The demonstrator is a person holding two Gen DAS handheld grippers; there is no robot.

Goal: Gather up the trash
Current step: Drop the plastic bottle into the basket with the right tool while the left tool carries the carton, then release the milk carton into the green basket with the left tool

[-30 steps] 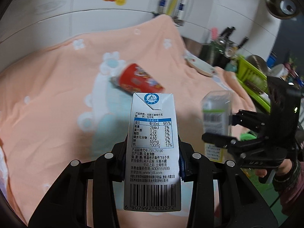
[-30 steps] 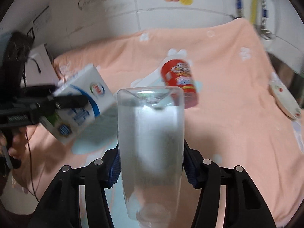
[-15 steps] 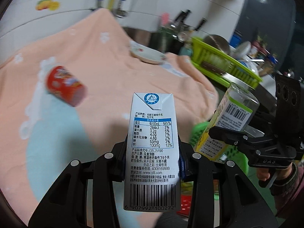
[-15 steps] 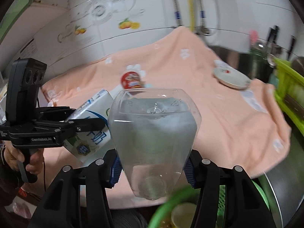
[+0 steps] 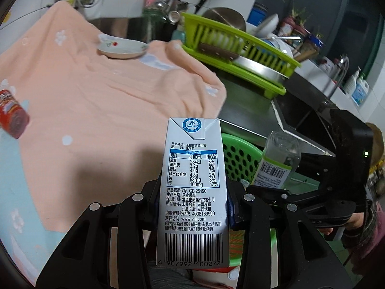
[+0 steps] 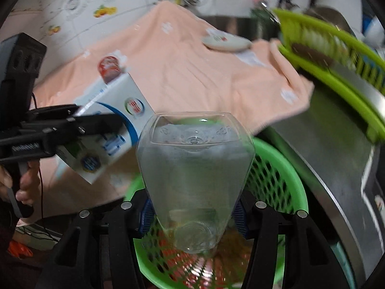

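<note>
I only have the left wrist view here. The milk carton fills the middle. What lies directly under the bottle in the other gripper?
Observer: The green basket, its mesh showing through the clear bottle.
Operator: Anything in that basket?
Observer: Yes, orange and red bits at its bottom; too blurred to name.
Operator: Which way is the bottle turned?
Observer: Base pointing away from the right gripper, which clamps it near the neck end.

1. We count one milk carton.
2. One clear plastic bottle.
3. One red can on the cloth.
4. One green mesh basket.
5. One saucer.
6. One lime dish rack; dishes inside probably several, too blurred to count.
</note>
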